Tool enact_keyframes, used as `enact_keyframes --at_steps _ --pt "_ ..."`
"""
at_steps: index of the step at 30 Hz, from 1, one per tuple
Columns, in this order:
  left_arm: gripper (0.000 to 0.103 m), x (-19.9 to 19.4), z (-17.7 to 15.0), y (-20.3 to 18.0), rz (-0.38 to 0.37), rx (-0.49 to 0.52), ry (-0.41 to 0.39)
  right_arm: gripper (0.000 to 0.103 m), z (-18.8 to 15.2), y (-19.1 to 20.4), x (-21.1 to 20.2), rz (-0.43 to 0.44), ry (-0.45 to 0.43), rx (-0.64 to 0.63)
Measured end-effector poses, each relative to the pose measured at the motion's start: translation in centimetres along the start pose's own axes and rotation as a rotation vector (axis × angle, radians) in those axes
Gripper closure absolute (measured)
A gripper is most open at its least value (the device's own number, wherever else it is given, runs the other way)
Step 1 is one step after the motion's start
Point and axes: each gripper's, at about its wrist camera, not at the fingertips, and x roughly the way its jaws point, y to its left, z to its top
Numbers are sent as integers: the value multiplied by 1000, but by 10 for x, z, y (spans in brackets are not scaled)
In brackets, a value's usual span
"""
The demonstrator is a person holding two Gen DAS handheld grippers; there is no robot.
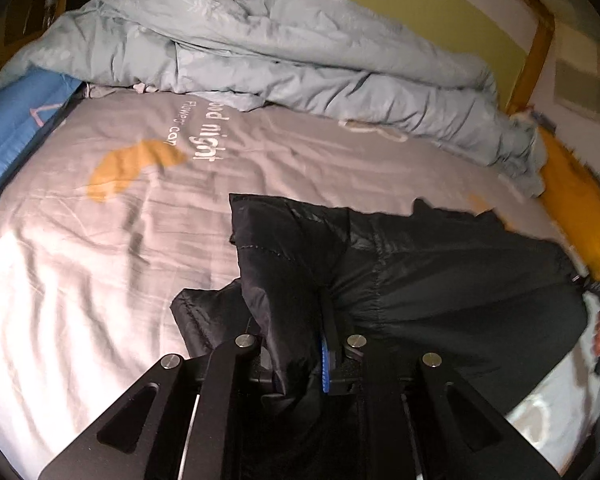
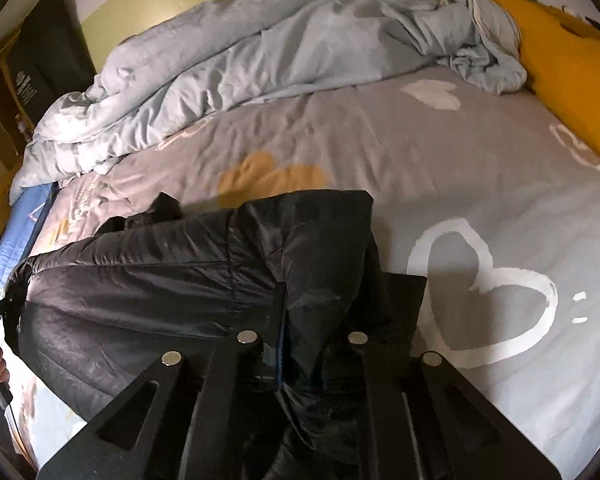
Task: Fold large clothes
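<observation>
A black quilted puffer jacket (image 1: 440, 280) hangs stretched between my two grippers above the grey printed bed sheet (image 1: 100, 220). My left gripper (image 1: 296, 332) is shut on one bunched end of the jacket, its blue pad showing beside the fabric. In the right wrist view the jacket (image 2: 160, 280) stretches off to the left, and my right gripper (image 2: 304, 344) is shut on its other end. The fabric hides most of the fingers of both grippers.
A crumpled light blue duvet (image 1: 300, 68) lies along the far side of the bed, also seen in the right wrist view (image 2: 260, 52). An orange pillow (image 2: 568, 80) lies at the bed's end, a blue cloth (image 1: 8, 136) at the other. A wooden bed frame (image 1: 536, 40) stands against the wall.
</observation>
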Motion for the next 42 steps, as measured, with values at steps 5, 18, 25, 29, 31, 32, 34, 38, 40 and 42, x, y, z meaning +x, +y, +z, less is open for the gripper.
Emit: enact_keyframes --at_steps 5,18,25,29,31,32,34,38,40,42 --pt "67 -14 -8 -2 60 5 -57 69 0 2 -9 -67 -47 -30" --pt "13 -5 -44 42 -211 -311 89 2 -17 -41 -31 189 -70 118" --pt "67 -9 -54 37 -333 -337 55 52 -37 -43 12 390 76 204" --pt "79 -49 -55 13 -264 -204 11 84 -40 -21 -16 372 31 117" --pt "80 -70 -62 4 -222 -139 4 86 -45 -6 -42 338 -13 47" --pt "80 -78 -66 2 -206 -112 3 86 -47 -2 -52 325 -22 24" --pt "79 -93 -76 -2 -180 -78 -3 85 -56 8 -72 288 -21 -16" --pt "66 -106 -90 -2 -98 -45 -19 82 -79 25 -95 222 -17 -92" --pt "36 -112 -92 -4 45 -20 -54 71 -87 31 -97 147 -21 -130" --pt "31 -125 -91 -12 201 27 -142 56 -91 36 -98 5 -61 -189"
